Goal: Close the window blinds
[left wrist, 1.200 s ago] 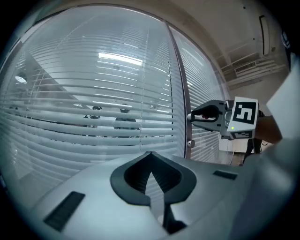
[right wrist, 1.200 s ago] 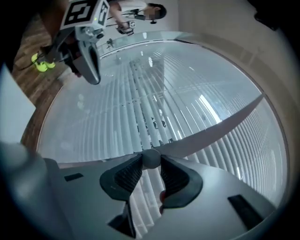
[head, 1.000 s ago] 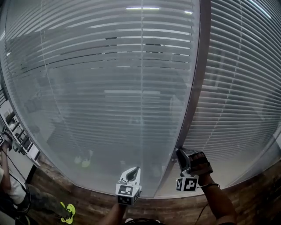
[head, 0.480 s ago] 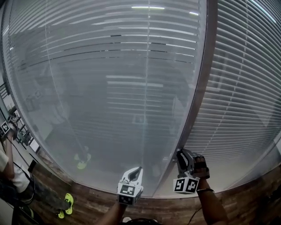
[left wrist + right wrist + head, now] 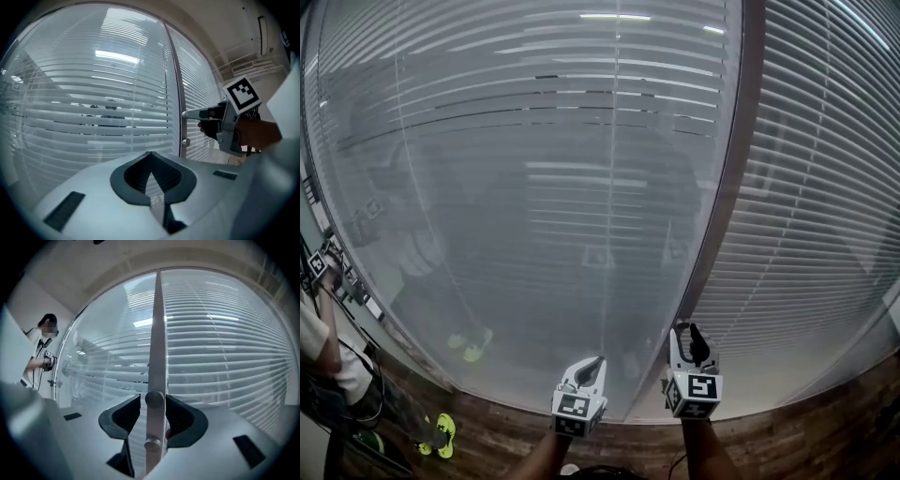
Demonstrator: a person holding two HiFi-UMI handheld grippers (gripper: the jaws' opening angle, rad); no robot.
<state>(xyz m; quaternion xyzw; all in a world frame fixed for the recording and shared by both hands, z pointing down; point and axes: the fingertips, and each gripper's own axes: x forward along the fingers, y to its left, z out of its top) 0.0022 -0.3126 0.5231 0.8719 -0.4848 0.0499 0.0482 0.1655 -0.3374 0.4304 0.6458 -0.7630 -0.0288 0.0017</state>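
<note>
Slatted window blinds [image 5: 534,141] hang behind a curved glass wall, and more blinds [image 5: 825,187] fill the pane to the right. A brown frame post [image 5: 712,234] divides the panes. My right gripper [image 5: 689,333] is at the foot of that post. In the right gripper view a round metal knob [image 5: 154,400] on the post [image 5: 158,333] sits between the jaws of the right gripper [image 5: 153,398], with a thin gap on each side; the jaws have just been opening. My left gripper [image 5: 591,361] hovers by the glass, shut on nothing, its tips [image 5: 151,154] together.
A person [image 5: 319,328] stands at the far left by the glass and also shows in the right gripper view [image 5: 40,352]. A second, smaller knob [image 5: 151,444] sits lower on the post. Brown wood planking [image 5: 487,431] runs along the base of the glass.
My right gripper has rolled about a quarter turn at the post, so its marker cube now faces me squarely. The left gripper stayed put. The person at the left shifted slightly.
</note>
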